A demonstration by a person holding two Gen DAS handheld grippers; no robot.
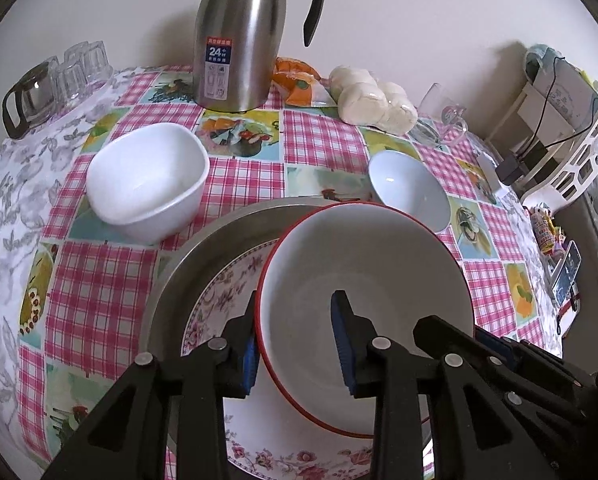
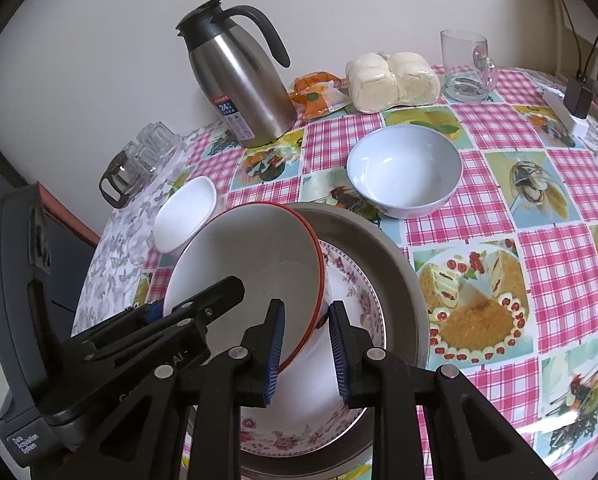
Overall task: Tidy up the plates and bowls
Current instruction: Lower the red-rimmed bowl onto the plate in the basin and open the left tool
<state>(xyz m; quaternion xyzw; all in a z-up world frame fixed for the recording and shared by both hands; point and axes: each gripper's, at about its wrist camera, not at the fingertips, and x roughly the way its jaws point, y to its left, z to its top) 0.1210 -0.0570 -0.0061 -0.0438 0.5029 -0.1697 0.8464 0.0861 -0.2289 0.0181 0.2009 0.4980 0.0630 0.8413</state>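
Observation:
A white bowl with a red rim (image 1: 363, 280) (image 2: 251, 256) leans tilted on a floral plate (image 1: 227, 300) (image 2: 359, 284) inside a round metal pan (image 1: 203, 256) (image 2: 399, 264). My left gripper (image 1: 295, 344) straddles the bowl's left rim, one pad outside by the rim, the other inside and apart from the wall: open. My right gripper (image 2: 307, 344) is shut on the opposite rim, pads against both faces of the wall. A squarish white bowl (image 1: 147, 180) (image 2: 187, 216) sits beyond to the left, a pale blue bowl (image 1: 411, 192) (image 2: 403, 168) beyond to the right.
A steel thermos jug (image 1: 239, 40) (image 2: 243, 92) stands at the back by the wall, with bagged buns (image 1: 375, 100), an orange packet (image 2: 319, 92) and a glass mug (image 2: 467, 68). Small glasses (image 1: 79, 68) crowd the back left. A white rack (image 1: 559, 140) stands at the right.

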